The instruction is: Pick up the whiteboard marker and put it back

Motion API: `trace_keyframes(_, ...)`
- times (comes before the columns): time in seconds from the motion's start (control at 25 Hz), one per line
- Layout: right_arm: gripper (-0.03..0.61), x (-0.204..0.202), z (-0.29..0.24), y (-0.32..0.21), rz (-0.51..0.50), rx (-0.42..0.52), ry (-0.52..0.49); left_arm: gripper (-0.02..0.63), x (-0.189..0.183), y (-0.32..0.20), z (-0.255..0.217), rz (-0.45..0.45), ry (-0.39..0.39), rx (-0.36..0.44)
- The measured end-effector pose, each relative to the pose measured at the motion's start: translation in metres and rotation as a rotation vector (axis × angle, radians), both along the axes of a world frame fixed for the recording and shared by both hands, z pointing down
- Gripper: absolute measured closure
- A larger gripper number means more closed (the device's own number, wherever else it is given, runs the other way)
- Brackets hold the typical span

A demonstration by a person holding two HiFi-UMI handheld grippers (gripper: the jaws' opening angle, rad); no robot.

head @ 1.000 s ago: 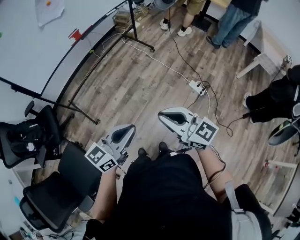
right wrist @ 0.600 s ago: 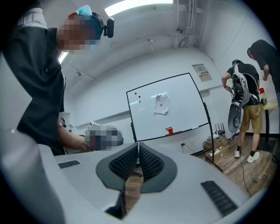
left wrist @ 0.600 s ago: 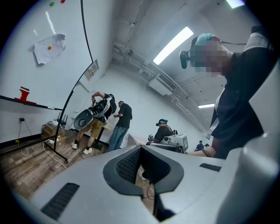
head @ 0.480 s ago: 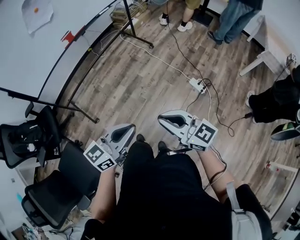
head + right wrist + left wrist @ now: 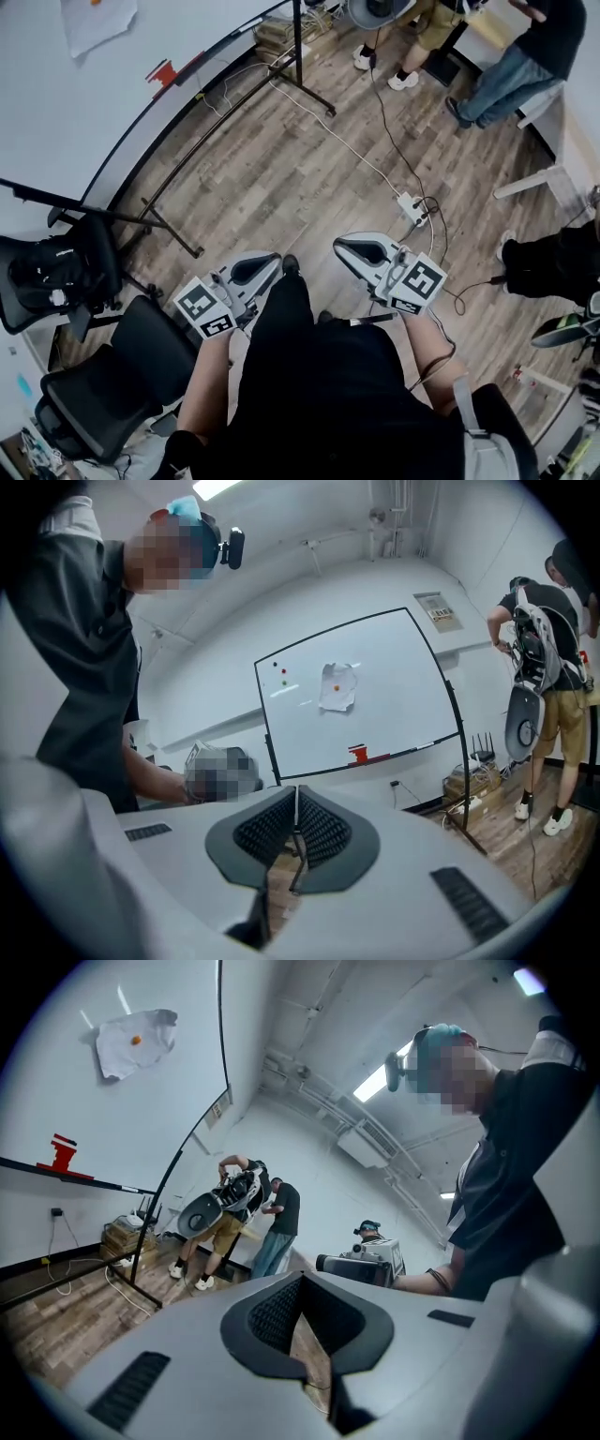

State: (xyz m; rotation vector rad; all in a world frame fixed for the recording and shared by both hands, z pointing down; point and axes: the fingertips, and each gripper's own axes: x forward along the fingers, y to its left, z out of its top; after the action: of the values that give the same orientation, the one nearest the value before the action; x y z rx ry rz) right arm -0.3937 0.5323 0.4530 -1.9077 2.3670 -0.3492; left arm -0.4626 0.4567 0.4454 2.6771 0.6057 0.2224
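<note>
A person in a black shirt [image 5: 323, 394] stands on a wood-plank floor [image 5: 272, 169], holding a gripper in each hand at about waist height, both aimed forward over the boards. The left gripper [image 5: 275, 257] has its fingers [image 5: 267, 1314] clenched, the ribbed black pads meeting at the tips with nothing between them. The right gripper [image 5: 338, 243] likewise has its fingers [image 5: 325, 832] pressed together on nothing, and the two grippers are held side by side, apart from each other. The whiteboard marker cannot be picked out with certainty in any view. A small red item [image 5: 164, 71] sits on the ledge of the whiteboard [image 5: 56, 94], too small to identify. The board stands on a black frame to the person's front left, well apart from both grippers. A crumpled sheet of paper [image 5: 98, 21] is stuck to the board above the red item. Two black office chairs [image 5: 108, 380] stand at the person's left, the nearer one just beside the left gripper's marker cube in the head view. A white power strip [image 5: 411, 207] lies on the floor ahead of the right gripper, with cables trailing from it across the planks. At the far end of the room stand other people, one in tan shorts [image 5: 422, 23] and one in jeans [image 5: 511, 70]. A further person in dark clothing [image 5: 553, 262] is at the right edge.
</note>
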Motion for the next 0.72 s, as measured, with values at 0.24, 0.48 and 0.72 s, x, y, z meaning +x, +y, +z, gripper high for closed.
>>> trace_keyframes(0.24, 0.557, 0.056, -0.014, -0.088, 0.001, -0.028, 0.024, 0.603, 0.048, -0.093, -0.011, -0.023, 0.021, -0.006)
trace_keyframes(0.48, 0.557, 0.097, -0.014, -0.146, 0.026, -0.048, 0.012, 0.603, 0.085, -0.148, -0.001, -0.013, 0.01, -0.053)
trace_keyframes(0.72, 0.557, 0.15, -0.014, -0.173, 0.032, -0.047, 0.008, 0.603, 0.132, -0.172, 0.001, -0.014, 0.009, -0.07)
